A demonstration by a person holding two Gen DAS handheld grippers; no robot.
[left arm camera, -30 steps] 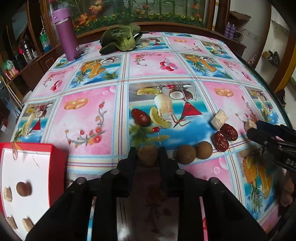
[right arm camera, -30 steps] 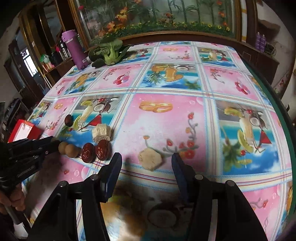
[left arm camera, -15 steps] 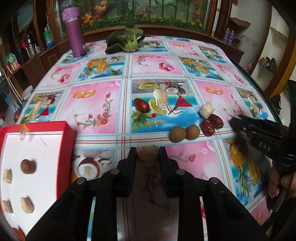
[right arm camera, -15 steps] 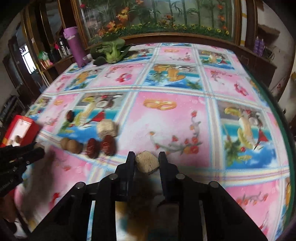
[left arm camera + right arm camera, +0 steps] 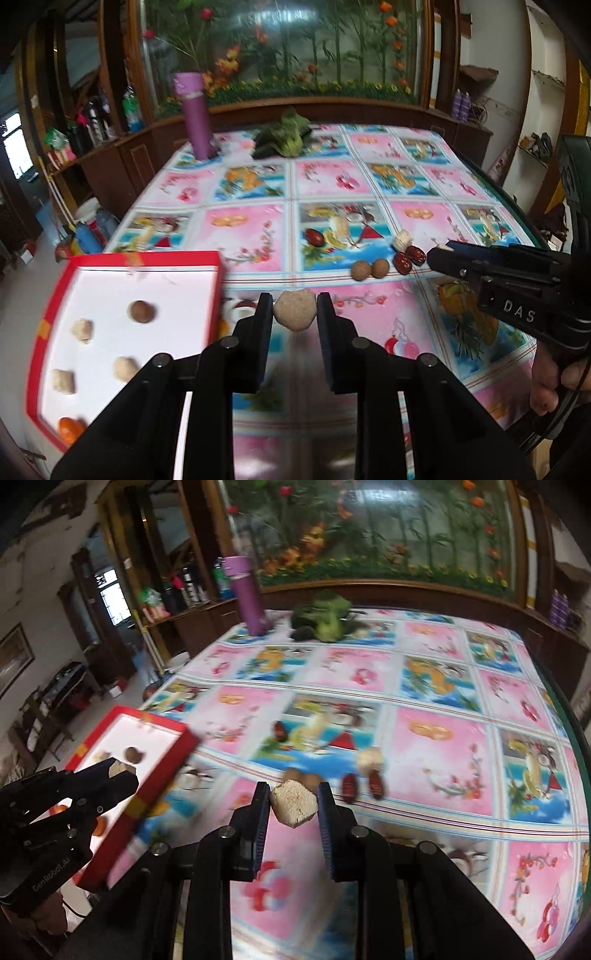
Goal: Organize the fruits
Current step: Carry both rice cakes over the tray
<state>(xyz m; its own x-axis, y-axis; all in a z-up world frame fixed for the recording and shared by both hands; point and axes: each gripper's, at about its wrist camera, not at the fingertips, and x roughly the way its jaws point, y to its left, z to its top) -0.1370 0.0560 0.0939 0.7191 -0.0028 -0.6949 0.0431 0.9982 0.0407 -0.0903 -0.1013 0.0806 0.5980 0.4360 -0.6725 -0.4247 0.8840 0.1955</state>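
At about nine o'clock in the left wrist view sits the red tray point(image 5: 51, 295), its white floor already dotted with pale chunks, a brown round fruit point(image 5: 141, 311) and an orange piece point(image 5: 70, 430), kept apart from one another, seemingly so each kind has its own spot. The left gripper point(image 5: 294, 314) is narrowed onto a tan lumpy fruit point(image 5: 294, 315), pinched at its sides and lifted off the table point(image 5: 251, 236), probably for carrying toward the tray. At one o'clock lie two brown round fruits point(image 5: 370, 268), touching, with two red dates point(image 5: 409, 258) and a pale chunk point(image 5: 402, 240) just beside them, awaiting sorting. Farthest right, the right gripper point(image 5: 293, 803) clamps a pale cube-like piece point(image 5: 293, 806) held clear of the cloth, likely also bound for the tray.
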